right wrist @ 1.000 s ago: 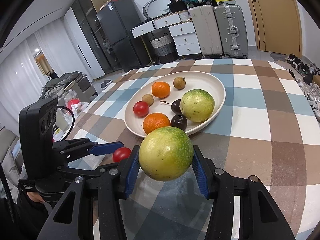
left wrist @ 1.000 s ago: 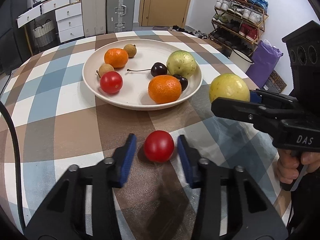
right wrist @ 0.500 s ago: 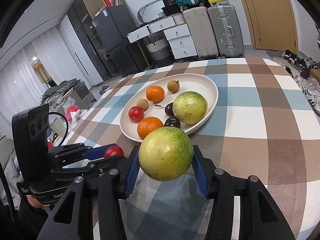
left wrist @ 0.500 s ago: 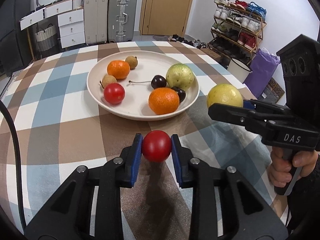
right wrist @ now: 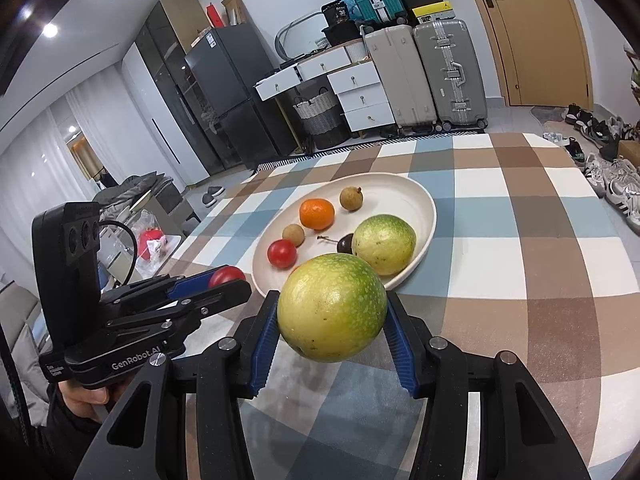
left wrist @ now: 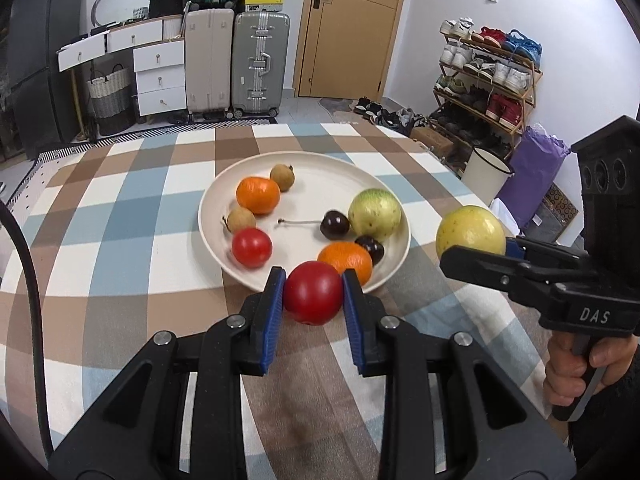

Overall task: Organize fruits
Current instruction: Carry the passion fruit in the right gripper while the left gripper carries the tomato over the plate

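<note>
My left gripper [left wrist: 314, 292] is shut on a red tomato [left wrist: 313, 293] and holds it above the table, just in front of the white plate [left wrist: 384, 280]. My right gripper [right wrist: 332, 312] is shut on a yellow-green round fruit [right wrist: 332, 306], held in the air to the right of the plate; it also shows in the left wrist view [left wrist: 470, 232]. The plate [right wrist: 424, 200] holds two oranges, a second tomato [left wrist: 252, 247], a second yellow-green fruit [left wrist: 375, 214], two dark cherries and two small brown fruits.
The checked tablecloth [left wrist: 120, 240] covers the round table. Beyond the table stand suitcases [left wrist: 260, 64], white drawers [left wrist: 160, 76], a shoe rack [left wrist: 488, 80] and a white bin [left wrist: 486, 172] by the table's right edge.
My left gripper closed on the tomato that lay on the cloth and lifted it toward the plate. My right gripper kept hold of its fruit and rose a little.
</note>
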`<act>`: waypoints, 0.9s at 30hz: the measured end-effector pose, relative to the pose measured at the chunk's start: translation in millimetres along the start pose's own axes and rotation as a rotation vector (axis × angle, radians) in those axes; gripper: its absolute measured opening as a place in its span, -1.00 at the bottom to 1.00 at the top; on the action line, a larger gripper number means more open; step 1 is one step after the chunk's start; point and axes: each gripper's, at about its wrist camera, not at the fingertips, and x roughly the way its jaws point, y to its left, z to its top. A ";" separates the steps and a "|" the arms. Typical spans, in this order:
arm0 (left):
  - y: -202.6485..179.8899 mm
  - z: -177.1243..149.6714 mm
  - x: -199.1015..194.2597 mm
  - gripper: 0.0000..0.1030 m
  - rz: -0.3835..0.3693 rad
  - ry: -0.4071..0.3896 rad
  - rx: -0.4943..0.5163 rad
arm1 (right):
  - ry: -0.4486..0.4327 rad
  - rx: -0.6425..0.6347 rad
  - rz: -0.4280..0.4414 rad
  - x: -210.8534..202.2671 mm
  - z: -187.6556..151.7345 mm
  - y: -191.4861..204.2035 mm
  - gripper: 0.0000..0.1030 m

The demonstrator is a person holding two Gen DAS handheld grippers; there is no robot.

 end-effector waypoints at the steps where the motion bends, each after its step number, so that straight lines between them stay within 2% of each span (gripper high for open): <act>1: -0.3 3.3 0.1 -0.50 0.002 -0.006 -0.001 | -0.003 -0.002 0.004 -1.0 2.7 0.9 -0.02; 16: 0.7 39.5 23.4 -0.50 0.057 -0.082 0.008 | 0.000 -0.045 -0.011 11.5 46.8 12.1 -0.02; 27: 9.8 35.9 56.1 -0.50 0.066 -0.058 -0.004 | 0.034 -0.060 -0.051 37.2 69.1 10.6 -0.02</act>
